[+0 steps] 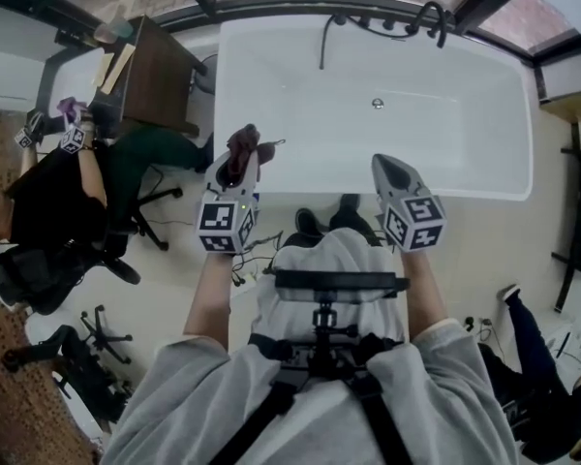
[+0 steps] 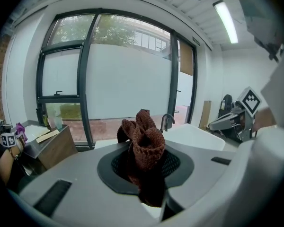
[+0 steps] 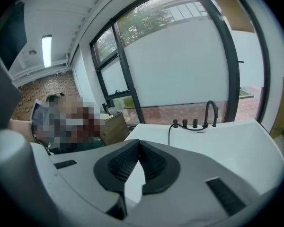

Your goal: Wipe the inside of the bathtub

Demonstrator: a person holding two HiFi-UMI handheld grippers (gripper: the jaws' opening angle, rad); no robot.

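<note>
Two tools wait at the near rim: the left hand-held gripper (image 1: 238, 163) is clamped on a brown cloth (image 2: 144, 141), and the right hand-held gripper (image 3: 136, 167) is closed on nothing. The bathtub (image 1: 465, 134) lies just ahead, long axis crosswise, so the cloth-bearing left likely reaches forward and down.

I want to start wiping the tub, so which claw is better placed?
Left. The left claw is shut on the brown cloth, over the near edge of the bathtub; the right claw is shut and holds nothing.

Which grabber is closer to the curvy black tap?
Right. The right gripper sits nearly in line with the curved black tap; the left gripper is farther off to its left.
</note>
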